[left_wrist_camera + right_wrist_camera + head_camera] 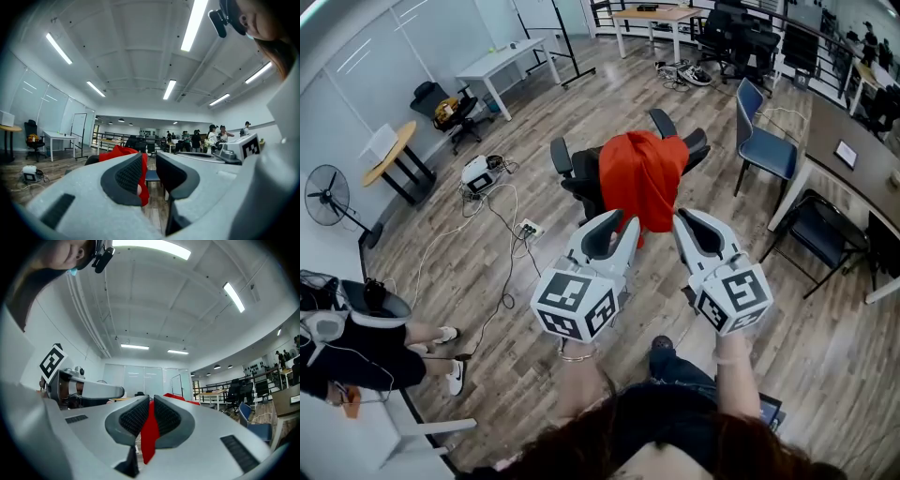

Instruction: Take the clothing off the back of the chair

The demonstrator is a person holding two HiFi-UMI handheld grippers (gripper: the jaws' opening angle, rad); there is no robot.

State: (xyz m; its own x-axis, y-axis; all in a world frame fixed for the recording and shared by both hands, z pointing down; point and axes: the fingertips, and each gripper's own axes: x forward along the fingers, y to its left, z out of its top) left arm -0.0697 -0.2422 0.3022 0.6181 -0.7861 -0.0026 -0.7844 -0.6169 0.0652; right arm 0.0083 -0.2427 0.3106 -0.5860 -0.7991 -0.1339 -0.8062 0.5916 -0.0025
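- The red clothing (pixel 643 178) hangs over the back of the black chair (pixel 572 173), ahead of both grippers and untouched.
- Left gripper (pixel 150 164): fingers a little apart, nothing between them.
- Right gripper (pixel 151 408): fingers a narrow slit apart, also empty.
- Best to open both wider on approach, pinch the cloth near its top on either side, then lift straight up so the chair isn't dragged.

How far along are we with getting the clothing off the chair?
Nothing done: the clothing drapes the chair back. In hand: left gripper and right gripper point at it, jaws slightly apart, empty. Remaining: grip it, lift it off.
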